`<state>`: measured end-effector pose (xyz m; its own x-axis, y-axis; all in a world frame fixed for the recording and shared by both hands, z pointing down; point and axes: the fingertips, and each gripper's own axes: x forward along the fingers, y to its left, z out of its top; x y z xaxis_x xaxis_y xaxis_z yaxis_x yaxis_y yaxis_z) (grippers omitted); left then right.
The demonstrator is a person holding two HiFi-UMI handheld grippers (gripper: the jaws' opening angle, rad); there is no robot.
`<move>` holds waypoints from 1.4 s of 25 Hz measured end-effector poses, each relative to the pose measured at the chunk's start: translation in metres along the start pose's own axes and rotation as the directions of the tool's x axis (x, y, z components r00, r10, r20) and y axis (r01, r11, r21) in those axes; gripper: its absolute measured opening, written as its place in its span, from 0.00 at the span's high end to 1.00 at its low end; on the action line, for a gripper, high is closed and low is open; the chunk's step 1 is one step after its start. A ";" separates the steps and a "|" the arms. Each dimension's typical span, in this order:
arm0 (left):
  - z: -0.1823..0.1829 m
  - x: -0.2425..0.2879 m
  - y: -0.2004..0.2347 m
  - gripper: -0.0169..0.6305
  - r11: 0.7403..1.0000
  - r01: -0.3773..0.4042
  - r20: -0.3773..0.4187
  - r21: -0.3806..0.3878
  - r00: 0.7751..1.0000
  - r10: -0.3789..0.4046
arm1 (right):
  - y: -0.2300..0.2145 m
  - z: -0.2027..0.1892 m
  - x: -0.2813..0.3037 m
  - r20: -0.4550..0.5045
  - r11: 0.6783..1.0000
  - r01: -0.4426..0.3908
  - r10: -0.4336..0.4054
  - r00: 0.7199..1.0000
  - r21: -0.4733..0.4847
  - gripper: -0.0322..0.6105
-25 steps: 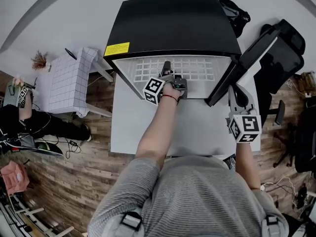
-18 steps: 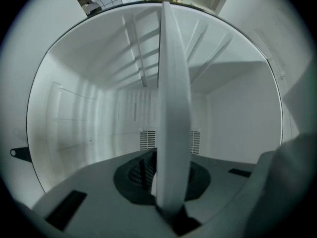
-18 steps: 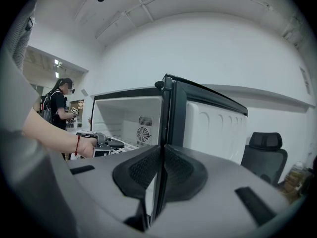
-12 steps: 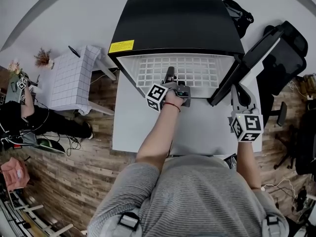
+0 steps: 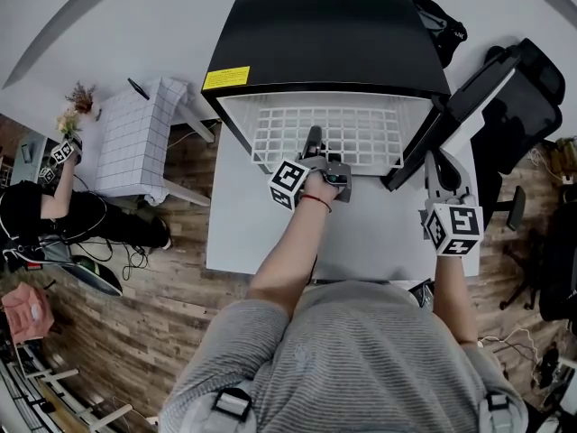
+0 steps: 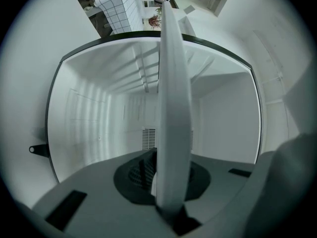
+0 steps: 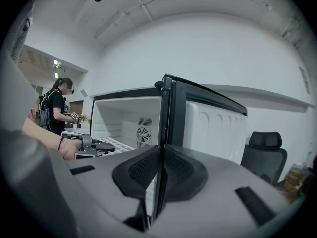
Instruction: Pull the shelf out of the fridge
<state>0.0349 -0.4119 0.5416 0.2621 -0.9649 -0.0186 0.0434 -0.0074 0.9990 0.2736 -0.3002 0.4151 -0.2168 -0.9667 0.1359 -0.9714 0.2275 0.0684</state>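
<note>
At the fridge (image 5: 325, 34) mouth, the white wire-grid shelf (image 5: 361, 133) juts further out than before, left gripper (image 5: 312, 141) pinching its front edge; right gripper (image 5: 435, 162) clamps the door (image 5: 469, 97).

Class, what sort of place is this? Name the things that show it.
Probably an office or lab workroom, not a kitchen: the small fridge stands on a white table, a black office chair sits nearby, and cables lie on the wooden floor.
</note>
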 end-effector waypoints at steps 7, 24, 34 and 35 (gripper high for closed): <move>-0.001 -0.015 -0.001 0.90 1.000 -0.007 0.004 -0.001 1.000 0.007 | 0.001 0.000 0.000 -0.001 1.000 0.000 0.000 1.000 -0.002 0.93; -0.004 -0.035 -0.003 0.90 1.000 -0.024 0.012 -0.003 1.000 0.024 | 0.002 -0.001 -0.001 0.001 1.000 -0.004 0.004 1.000 -0.001 0.93; -0.006 -0.046 -0.003 0.90 1.000 -0.026 0.015 -0.004 1.000 0.026 | 0.002 0.000 -0.002 0.000 1.000 -0.008 0.008 1.000 -0.002 0.93; -0.006 -0.047 -0.003 0.90 1.000 -0.024 0.015 -0.004 1.000 0.024 | 0.002 0.000 -0.002 0.000 1.000 -0.007 0.007 1.000 -0.002 0.93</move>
<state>0.0282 -0.3646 0.5391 0.2485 -0.9686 0.0060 0.0413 0.0168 0.9990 0.2717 -0.2979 0.4153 -0.2240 -0.9649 0.1369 -0.9695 0.2349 0.0694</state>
